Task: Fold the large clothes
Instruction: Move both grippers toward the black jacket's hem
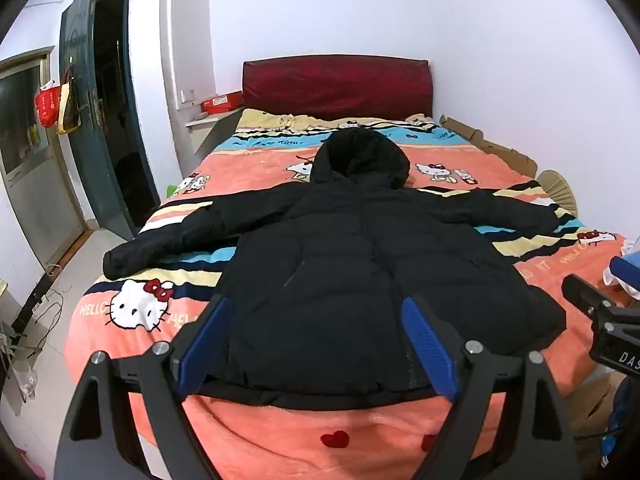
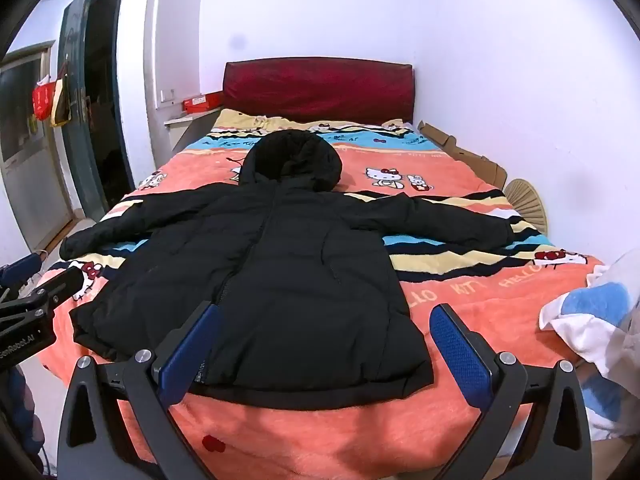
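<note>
A black hooded puffer jacket (image 1: 344,264) lies flat on the bed, front up, hood towards the headboard and both sleeves spread out sideways; it also shows in the right wrist view (image 2: 272,272). My left gripper (image 1: 316,312) is open and empty, hovering over the jacket's hem near the foot of the bed. My right gripper (image 2: 324,320) is open and empty, above the hem's right part. The right gripper's body shows at the left view's right edge (image 1: 600,320); the left gripper's body shows at the right view's left edge (image 2: 36,304).
The bed carries an orange cartoon-cat blanket (image 1: 248,432) and a dark red headboard (image 1: 336,84). A white and blue cloth pile (image 2: 592,320) lies at the bed's right corner. Cardboard (image 2: 464,152) lines the right wall. An open door (image 1: 92,120) is left.
</note>
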Available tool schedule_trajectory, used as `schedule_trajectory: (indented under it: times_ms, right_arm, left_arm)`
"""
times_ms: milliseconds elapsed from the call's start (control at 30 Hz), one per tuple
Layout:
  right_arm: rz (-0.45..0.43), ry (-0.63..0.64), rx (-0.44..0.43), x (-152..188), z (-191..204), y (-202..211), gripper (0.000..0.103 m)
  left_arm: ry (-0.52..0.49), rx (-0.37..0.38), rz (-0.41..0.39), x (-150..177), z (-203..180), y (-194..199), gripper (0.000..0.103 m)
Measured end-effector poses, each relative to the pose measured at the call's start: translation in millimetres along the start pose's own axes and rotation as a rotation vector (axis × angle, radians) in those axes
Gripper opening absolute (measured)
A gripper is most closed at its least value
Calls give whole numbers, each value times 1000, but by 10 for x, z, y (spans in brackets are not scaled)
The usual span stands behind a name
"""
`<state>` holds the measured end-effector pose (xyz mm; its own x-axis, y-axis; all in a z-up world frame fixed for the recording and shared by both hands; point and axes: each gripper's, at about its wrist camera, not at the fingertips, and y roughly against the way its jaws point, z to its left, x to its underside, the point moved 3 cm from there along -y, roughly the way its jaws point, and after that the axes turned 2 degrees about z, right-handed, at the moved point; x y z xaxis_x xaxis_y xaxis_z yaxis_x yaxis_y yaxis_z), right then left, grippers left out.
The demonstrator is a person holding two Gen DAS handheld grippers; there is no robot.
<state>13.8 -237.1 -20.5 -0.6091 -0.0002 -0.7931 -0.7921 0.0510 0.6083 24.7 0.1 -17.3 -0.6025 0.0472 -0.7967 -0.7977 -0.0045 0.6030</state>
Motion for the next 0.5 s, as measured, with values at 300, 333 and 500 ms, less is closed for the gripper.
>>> schedule_trajectory:
  times_ms: [300,333,500]
  right_arm:
    - [-2,0,0,-11,0,-21,103]
    - [-1,0,1,-8,0,-15,103]
    - [2,4,3,-20,-15,-58,103]
  left_arm:
    - [9,-6,3,101,-16,-100,87]
    - [7,-6,2,123,-21,-116,87]
    - [13,5,15,74,36,-168,87]
